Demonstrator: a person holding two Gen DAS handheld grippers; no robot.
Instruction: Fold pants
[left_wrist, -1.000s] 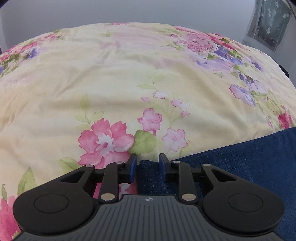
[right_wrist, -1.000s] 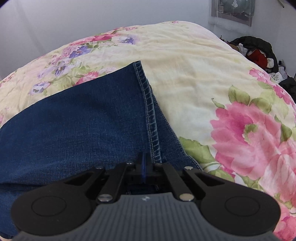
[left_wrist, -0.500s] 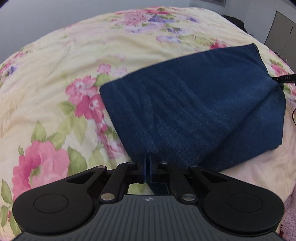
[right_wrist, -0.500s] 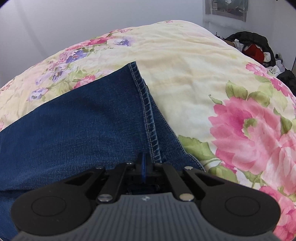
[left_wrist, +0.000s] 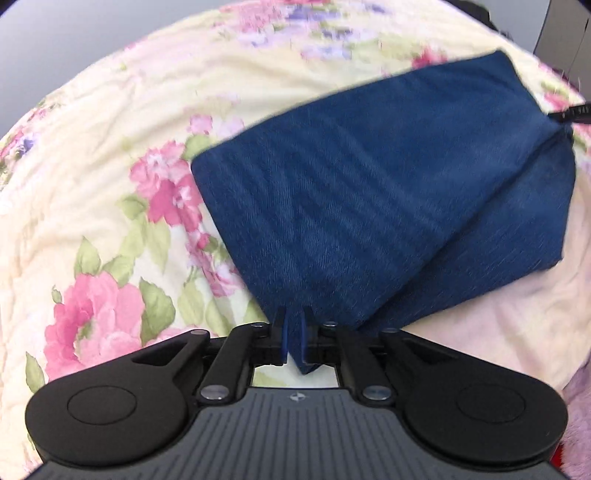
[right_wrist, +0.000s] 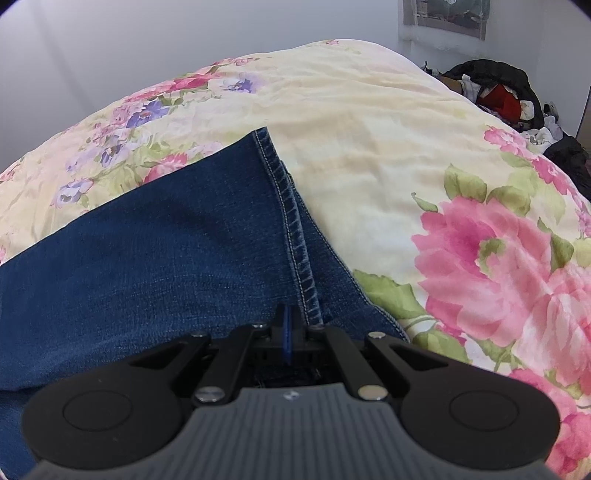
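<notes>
Left wrist view: left hand-held gripper (left_wrist: 293, 334) and right hand-held gripper (right_wrist: 291, 332) each pinching pants (left_wrist: 388, 206) corners.

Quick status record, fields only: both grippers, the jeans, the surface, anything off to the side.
left gripper: shut on a corner of the jeans, fabric pinched between the blue pads
right gripper: shut on denim beside the stitched hem
jeans: dark blue, a lifted panel stretched between the two grippers; left view motion-blurred
surface: floral bedspread, cream with pink flowers
side clutter: pile of dark and red clothes beyond the bed's far right edge
fold state: partly folded, layers visible under the hem; fold not yet laid down
</notes>
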